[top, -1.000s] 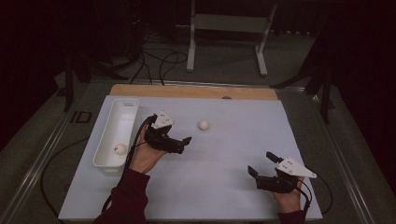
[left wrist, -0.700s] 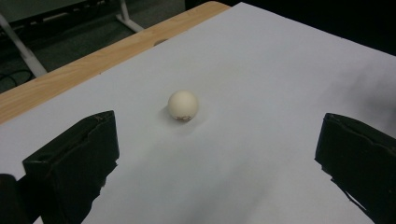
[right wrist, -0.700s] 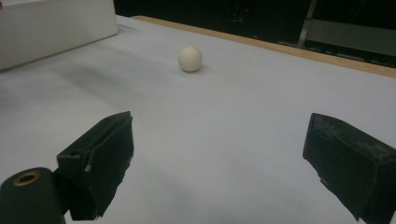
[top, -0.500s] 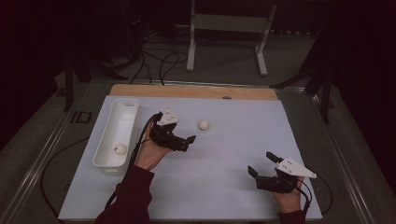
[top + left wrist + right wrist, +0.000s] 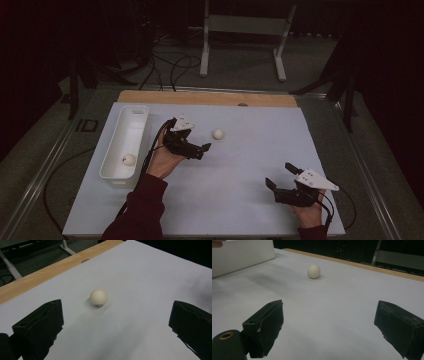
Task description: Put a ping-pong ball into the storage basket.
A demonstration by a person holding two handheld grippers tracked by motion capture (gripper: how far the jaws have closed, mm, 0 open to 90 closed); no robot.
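A cream ball (image 5: 217, 134) lies on the white sheet (image 5: 240, 165) near the table's middle. My left gripper (image 5: 202, 150) is open just left of and nearer than that ball, which sits ahead between its jaws (image 5: 98, 297). A second ball (image 5: 129, 159) rests in the white bin (image 5: 125, 142) at the left. My right gripper (image 5: 280, 177) stands open at the front right, nothing between its fingers, and the loose ball (image 5: 314, 271) lies far ahead of it.
A wooden strip (image 5: 205, 98) runs along the table's far edge. Cables and a metal stand (image 5: 242, 25) are on the floor beyond. The bin's side wall (image 5: 239, 255) appears at the upper left of the right gripper view.
My left gripper has moved right and slightly forward, away from the bin and toward the loose ball. The right gripper has stayed put.
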